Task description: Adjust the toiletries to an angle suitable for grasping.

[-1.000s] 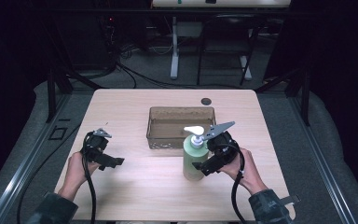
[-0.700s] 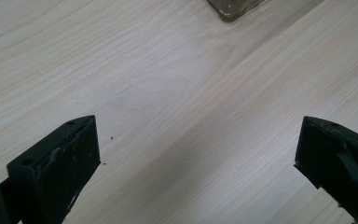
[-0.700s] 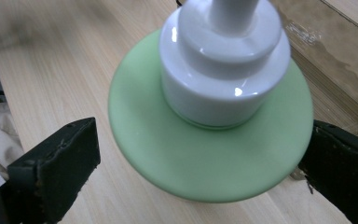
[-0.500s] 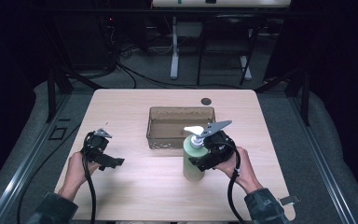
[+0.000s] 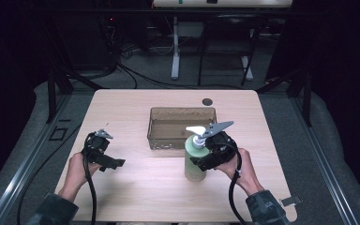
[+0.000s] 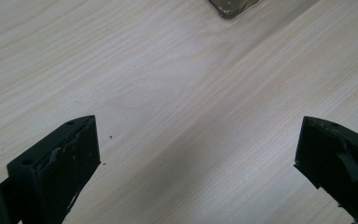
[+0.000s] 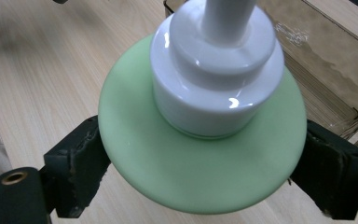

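Beside the brown tray (image 5: 182,126), the right gripper (image 5: 205,157) has just closed its jaws around the upright green pump bottle (image 5: 194,161); left gripper (image 5: 105,159) gapes empty

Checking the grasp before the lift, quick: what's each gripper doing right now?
Left gripper: open, jaws wide over bare table.
Right gripper: closed on the pale green pump bottle, standing upright.

I see a glossy, smooth pale-green plastic pump bottle (image 7: 200,154) with a shiny white collar (image 7: 216,79), on the matt, pale wood-grain tabletop (image 6: 177,93).
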